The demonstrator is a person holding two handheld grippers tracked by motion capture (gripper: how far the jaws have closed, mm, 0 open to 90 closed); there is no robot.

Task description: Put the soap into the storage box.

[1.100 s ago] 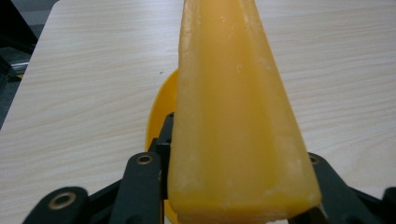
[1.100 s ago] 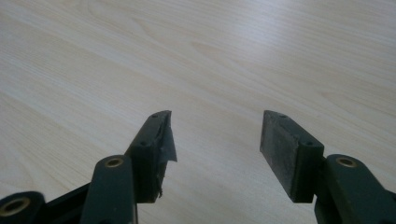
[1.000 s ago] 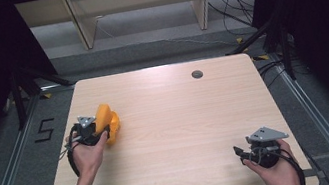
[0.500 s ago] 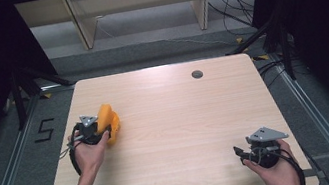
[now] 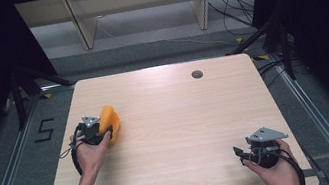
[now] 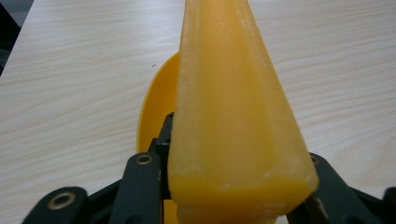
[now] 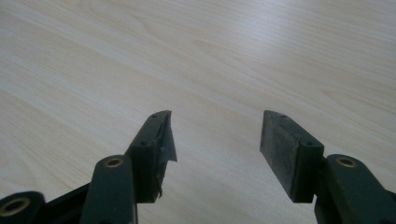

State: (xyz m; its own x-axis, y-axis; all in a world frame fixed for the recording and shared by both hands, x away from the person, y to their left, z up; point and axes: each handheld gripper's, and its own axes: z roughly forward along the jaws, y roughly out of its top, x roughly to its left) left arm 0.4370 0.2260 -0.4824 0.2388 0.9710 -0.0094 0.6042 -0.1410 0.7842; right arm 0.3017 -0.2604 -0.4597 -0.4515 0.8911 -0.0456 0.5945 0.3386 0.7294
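Note:
An orange-yellow plastic object (image 5: 109, 121), a long wedge with a curved yellow rim behind it, is held just above the left part of the wooden table (image 5: 182, 120). My left gripper (image 5: 103, 127) is shut on it. In the left gripper view the object (image 6: 233, 116) rises between the two black jaws and hides the table ahead. My right gripper (image 5: 238, 153) rests near the table's front right corner, pointing left. Its jaws stand open in the right gripper view (image 7: 215, 140) with bare wood between the pads (image 7: 287, 154).
A small dark round grommet (image 5: 197, 74) sits in the table near its far edge. Metal floor rails run along both sides of the table, and cables lie on the floor beyond the far right corner.

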